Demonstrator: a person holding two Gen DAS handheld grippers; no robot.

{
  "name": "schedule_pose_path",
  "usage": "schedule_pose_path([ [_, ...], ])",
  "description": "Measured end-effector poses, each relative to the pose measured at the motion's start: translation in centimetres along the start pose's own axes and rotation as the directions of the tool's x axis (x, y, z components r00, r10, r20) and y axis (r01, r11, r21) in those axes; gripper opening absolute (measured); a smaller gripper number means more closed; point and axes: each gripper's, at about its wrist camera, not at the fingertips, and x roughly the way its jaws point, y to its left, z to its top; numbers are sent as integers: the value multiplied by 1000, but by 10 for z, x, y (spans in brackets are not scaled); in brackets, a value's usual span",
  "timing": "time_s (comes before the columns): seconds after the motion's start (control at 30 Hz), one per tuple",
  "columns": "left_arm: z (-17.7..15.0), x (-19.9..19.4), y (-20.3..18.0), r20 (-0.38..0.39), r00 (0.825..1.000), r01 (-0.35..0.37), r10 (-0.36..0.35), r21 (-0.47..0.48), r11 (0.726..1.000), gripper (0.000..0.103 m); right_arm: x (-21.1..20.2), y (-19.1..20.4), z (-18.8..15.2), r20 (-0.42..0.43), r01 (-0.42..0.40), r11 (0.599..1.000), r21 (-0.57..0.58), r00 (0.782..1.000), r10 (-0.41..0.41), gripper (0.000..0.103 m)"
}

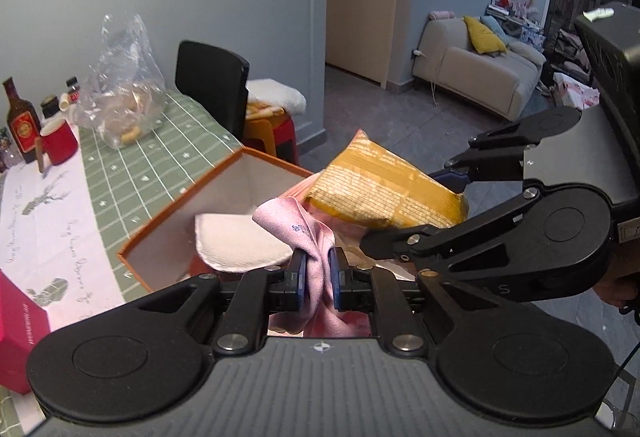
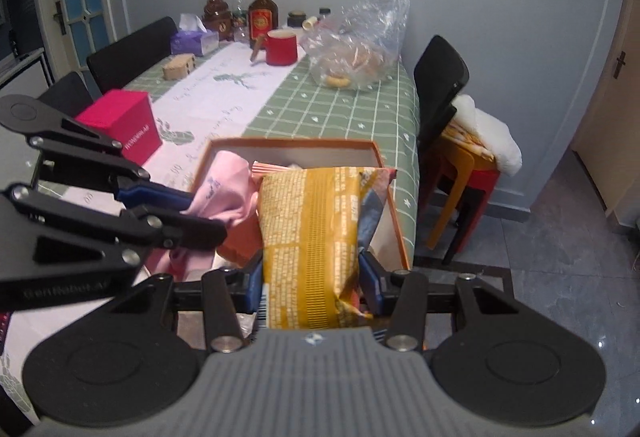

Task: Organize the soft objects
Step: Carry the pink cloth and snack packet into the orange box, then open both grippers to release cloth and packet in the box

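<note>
My left hand-held gripper [image 1: 318,279] pinched the limp pink cloth [image 1: 298,227] mid-fold; my right hand-held gripper [image 2: 310,287] squeezed the crinkly yellow packet [image 2: 310,233] (light, slippery) across its lower end.

White lettering, seemingly "GenRobot.AI", is seen on the left gripper [image 2: 202,215] body; print on the yellow snack packet [image 2: 312,237] and magenta box [image 2: 124,127] is too blurred to be read

A home's open dining and living room: a dining table [image 2: 332,109] with green checked cloth, black chairs [image 1: 212,85], and a beige sofa [image 1: 476,77] beyond.
</note>
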Motion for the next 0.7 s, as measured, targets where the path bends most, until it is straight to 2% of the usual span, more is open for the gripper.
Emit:
schedule_pose_path([
  [0.3, -12, 42, -15, -91, 996, 16, -15, 2, 1000, 14, 45, -19, -29, -112, 25, 1000, 18, 993, -23, 47],
  [0.47, -17, 59, -22, -129, 991, -14, 19, 41, 999, 14, 65, -23, -40, -136, 25, 999, 23, 990, -21, 47],
  [0.7, -21, 76, -21, -169, 985, -31, 38, 49, 998, 15, 87, -19, -48, -166, 27, 1000, -6, 986, -28, 46],
])
